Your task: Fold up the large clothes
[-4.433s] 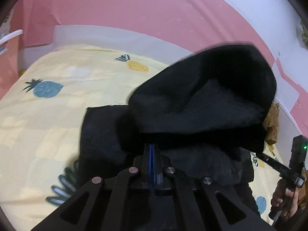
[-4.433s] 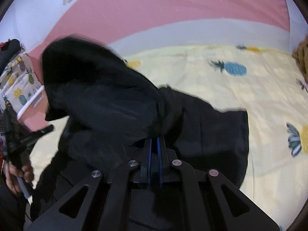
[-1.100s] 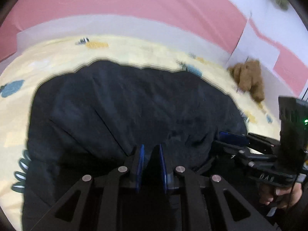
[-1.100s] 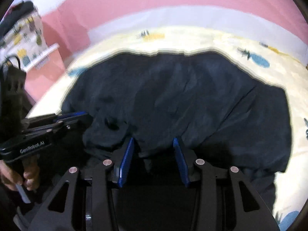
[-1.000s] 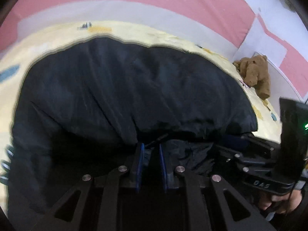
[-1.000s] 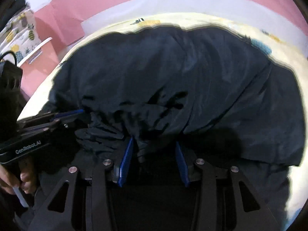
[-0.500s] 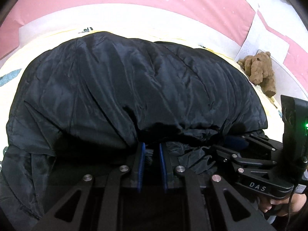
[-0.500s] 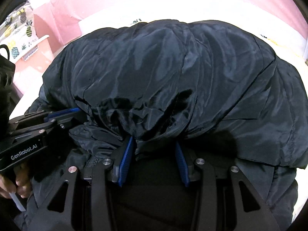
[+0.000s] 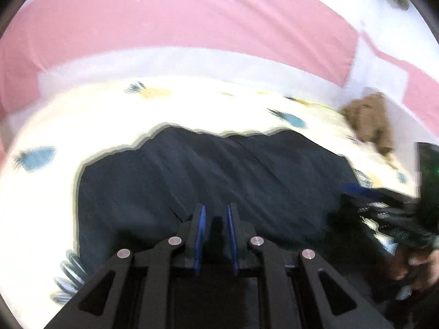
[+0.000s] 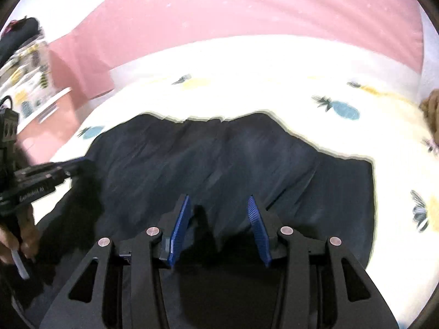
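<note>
Jacket [image 10: 219, 159] lies flat beneath right claw [image 10: 218, 211].

Dark jacket [image 9: 214, 175] lies spread flat on the pineapple-print bedsheet [image 9: 82, 120].

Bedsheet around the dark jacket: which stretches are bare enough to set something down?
Bare sheet runs left of the dark jacket, and a wide band lies between its far edge and the pink wall. More lies to its right. Crowded: the far right corner, where the brown plush toy sits, and the near edge by both grippers.
</note>
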A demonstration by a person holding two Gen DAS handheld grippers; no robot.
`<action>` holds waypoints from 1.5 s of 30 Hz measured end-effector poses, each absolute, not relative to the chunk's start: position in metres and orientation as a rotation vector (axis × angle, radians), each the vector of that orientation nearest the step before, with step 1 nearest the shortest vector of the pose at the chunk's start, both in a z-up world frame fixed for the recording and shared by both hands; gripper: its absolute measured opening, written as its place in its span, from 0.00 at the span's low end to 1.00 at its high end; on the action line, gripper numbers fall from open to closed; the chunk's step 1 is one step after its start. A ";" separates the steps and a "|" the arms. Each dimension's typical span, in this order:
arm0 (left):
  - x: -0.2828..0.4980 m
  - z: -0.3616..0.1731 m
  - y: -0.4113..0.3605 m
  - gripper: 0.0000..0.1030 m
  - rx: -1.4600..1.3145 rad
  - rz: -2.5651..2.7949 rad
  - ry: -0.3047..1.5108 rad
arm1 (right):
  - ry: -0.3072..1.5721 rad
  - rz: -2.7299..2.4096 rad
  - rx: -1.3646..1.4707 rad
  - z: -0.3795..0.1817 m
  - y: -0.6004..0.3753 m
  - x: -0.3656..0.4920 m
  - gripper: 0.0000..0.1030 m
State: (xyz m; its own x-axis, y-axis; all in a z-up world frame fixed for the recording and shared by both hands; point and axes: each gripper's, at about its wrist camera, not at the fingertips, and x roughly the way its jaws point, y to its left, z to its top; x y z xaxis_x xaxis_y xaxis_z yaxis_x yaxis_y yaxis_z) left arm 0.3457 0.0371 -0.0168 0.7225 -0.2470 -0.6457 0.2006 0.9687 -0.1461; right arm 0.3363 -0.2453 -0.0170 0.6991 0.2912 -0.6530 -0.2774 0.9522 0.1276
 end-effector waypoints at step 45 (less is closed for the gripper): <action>0.150 -0.010 0.051 0.18 -0.109 -0.120 0.756 | 0.755 0.260 0.065 -0.003 -0.295 0.154 0.45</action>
State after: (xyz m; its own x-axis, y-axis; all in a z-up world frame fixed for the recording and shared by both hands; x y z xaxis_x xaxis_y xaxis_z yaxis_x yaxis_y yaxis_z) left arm 0.1503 0.0510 -0.0102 0.7210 -0.1475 -0.6770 0.0694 0.9875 -0.1412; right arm 0.1544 -0.2950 -0.0034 0.6981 0.2564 -0.6685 -0.2097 0.9660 0.1515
